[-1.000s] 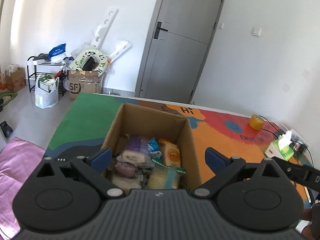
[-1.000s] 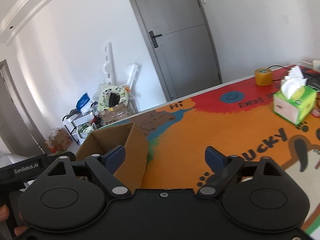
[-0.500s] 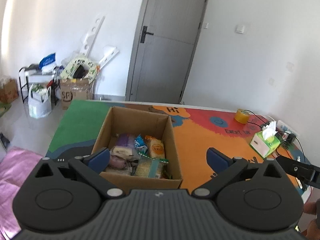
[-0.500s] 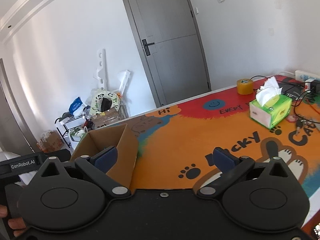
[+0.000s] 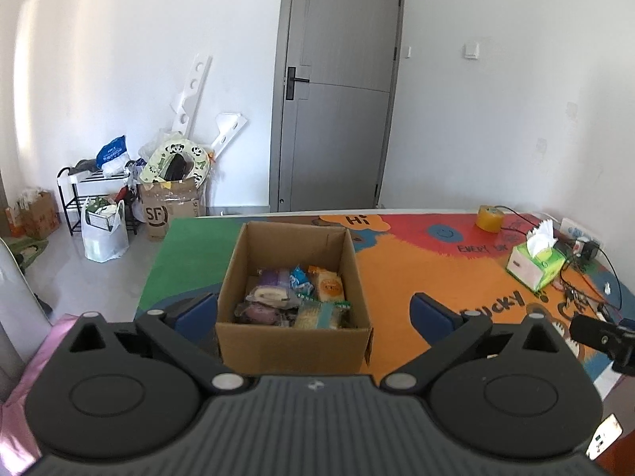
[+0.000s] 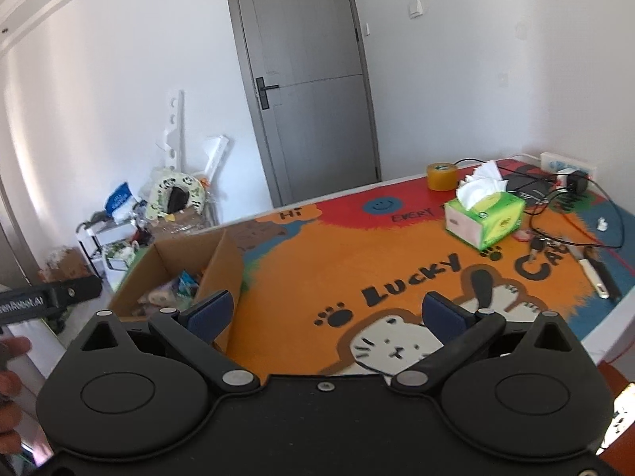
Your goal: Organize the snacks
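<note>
An open cardboard box (image 5: pixel 291 339) stands on the colourful mat at the table's left end. Several wrapped snacks (image 5: pixel 295 295) lie inside it. My left gripper (image 5: pixel 313 311) is open and empty, held above and in front of the box, its fingers either side of it in view. In the right wrist view the box (image 6: pixel 222 265) sits at the left. My right gripper (image 6: pixel 327 311) is open and empty above the orange mat (image 6: pixel 357 261), to the right of the box.
A green tissue box (image 6: pixel 482 218), a yellow tape roll (image 6: pixel 440 176), cables, keys and a power strip (image 6: pixel 567 166) lie at the table's far right. Cardboard boxes, bags and a shoe rack (image 5: pixel 95 198) stand on the floor by the wall. A grey door (image 5: pixel 337 91) is behind.
Both grippers have pulled back and up from the box, so more of the table shows. Both stay open and empty.
</note>
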